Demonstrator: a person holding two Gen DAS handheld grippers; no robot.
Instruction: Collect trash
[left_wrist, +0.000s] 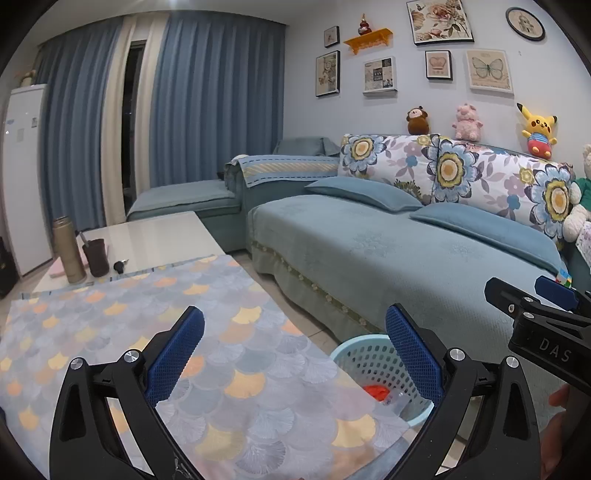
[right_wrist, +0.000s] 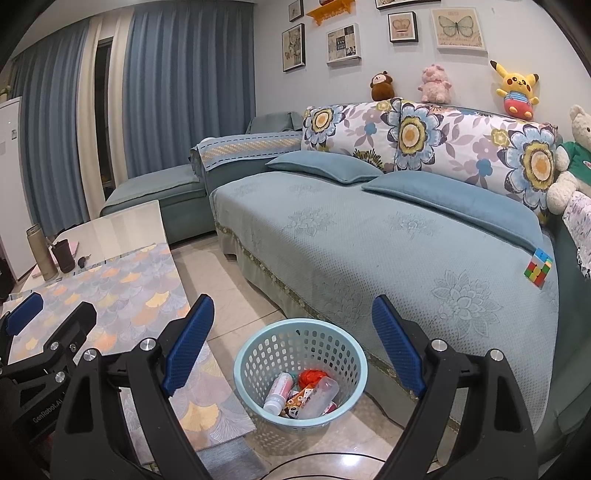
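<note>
A light blue perforated basket (right_wrist: 258, 354) stands on the tiled floor between the table and the sofa; it holds a small white bottle (right_wrist: 279, 392), a clear plastic bottle (right_wrist: 319, 398), a red crumpled piece (right_wrist: 312, 376) and printed wrappers. My right gripper (right_wrist: 293, 339) hangs above the basket, open, nothing between its blue pads. My left gripper (left_wrist: 295, 347) is open and empty over the patterned tablecloth (left_wrist: 147, 314), with the basket (left_wrist: 354, 354) low to its right. The right gripper (left_wrist: 532, 295) shows at the edge of the left wrist view, the left gripper (right_wrist: 51, 310) at the edge of the right.
A blue sofa (right_wrist: 369, 240) with floral cushions and plush toys runs along the right. A colourful cube (right_wrist: 537, 267) lies on its seat. On the table's far end stand a metal flask (left_wrist: 68, 251), a dark cup (left_wrist: 96, 258) and keys (left_wrist: 120, 265). A cable crosses the floor near me.
</note>
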